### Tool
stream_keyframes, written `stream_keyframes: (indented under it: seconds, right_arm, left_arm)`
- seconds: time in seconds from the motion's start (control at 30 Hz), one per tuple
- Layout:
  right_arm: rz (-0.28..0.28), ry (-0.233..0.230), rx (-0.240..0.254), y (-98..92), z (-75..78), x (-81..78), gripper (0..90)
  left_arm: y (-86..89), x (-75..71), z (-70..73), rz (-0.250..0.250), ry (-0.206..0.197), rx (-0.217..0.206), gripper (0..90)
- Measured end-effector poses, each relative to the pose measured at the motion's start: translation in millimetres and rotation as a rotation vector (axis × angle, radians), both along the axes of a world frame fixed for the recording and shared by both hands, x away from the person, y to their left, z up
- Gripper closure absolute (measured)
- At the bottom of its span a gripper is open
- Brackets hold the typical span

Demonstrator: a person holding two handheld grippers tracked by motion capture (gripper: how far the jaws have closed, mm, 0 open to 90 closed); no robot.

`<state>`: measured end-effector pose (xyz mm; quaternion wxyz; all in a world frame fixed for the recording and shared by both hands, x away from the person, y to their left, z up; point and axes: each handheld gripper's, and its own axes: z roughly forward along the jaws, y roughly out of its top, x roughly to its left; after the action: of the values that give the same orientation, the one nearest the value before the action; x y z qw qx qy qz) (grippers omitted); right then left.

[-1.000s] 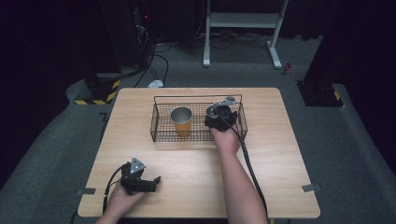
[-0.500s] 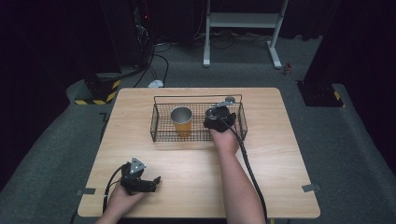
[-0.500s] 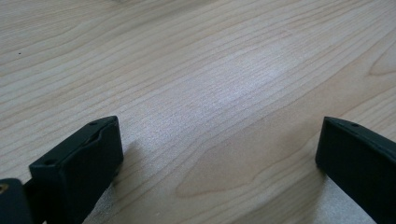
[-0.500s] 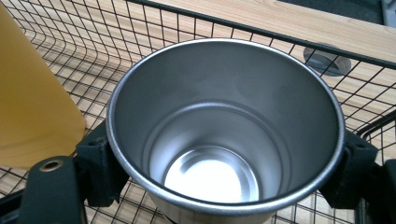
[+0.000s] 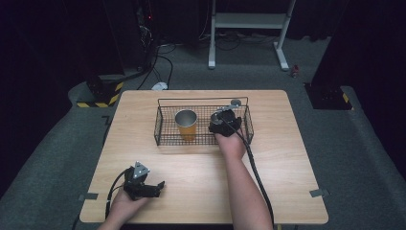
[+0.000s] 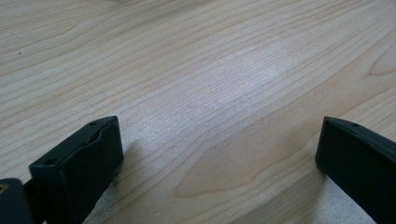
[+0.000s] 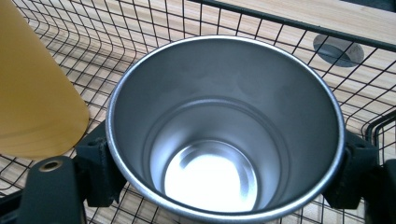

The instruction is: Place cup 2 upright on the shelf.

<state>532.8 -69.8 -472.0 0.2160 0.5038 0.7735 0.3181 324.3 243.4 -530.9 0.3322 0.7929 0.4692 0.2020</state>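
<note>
A black wire basket stands on the far half of the wooden table. Upright inside it, left of centre, is an orange cup with a steel rim, and its orange side fills the left of the right gripper view. My right gripper is in the basket's right part, shut on a steel cup whose open mouth faces the camera; the two jaws press its sides over the mesh floor. My left gripper rests open at the table's front left, with bare wood between its fingertips.
A round grommet hole sits in the tabletop just behind the basket's far right corner. The basket's walls close in the right gripper and the two cups. A cable trails from the right gripper along the forearm.
</note>
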Motion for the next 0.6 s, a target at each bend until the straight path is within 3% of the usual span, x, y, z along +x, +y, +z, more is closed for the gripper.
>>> stream_keyframes:
  seconds: [0.6]
  right_arm:
    - [0.015,0.037,-0.026,-0.8,0.4,-1.8,18.0]
  left_arm:
    - [0.2,-0.5,0.3,-0.002,0.006,0.001,1.2]
